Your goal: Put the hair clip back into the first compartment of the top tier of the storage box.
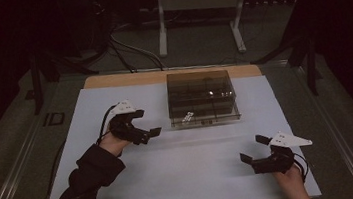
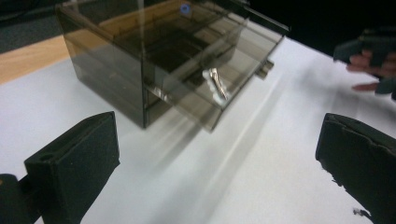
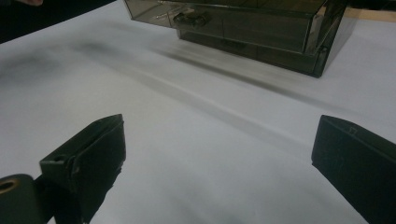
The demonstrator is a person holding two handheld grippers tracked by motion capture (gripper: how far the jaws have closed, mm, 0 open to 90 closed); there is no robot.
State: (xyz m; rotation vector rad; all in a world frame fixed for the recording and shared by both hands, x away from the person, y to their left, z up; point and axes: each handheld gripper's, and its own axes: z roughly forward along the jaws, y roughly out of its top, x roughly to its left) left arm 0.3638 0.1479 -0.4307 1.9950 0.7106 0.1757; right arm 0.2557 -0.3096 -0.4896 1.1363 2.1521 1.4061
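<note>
Smoked acrylic drawer box (image 1: 202,98): rigid, slick, probably light, scratch-prone. Best gripped by small drawer handle (image 3: 190,18). Left gripper (image 1: 151,132) and right gripper (image 1: 253,148) wide open, empty.

High cam overhead; gripper cams low, close, both facing box (image 1: 202,97).

Right gripper (image 3: 215,163) with jaws spread wide over white table (image 3: 196,140), smoked plastic drawer box (image 3: 252,23) stood well beyond.
</note>
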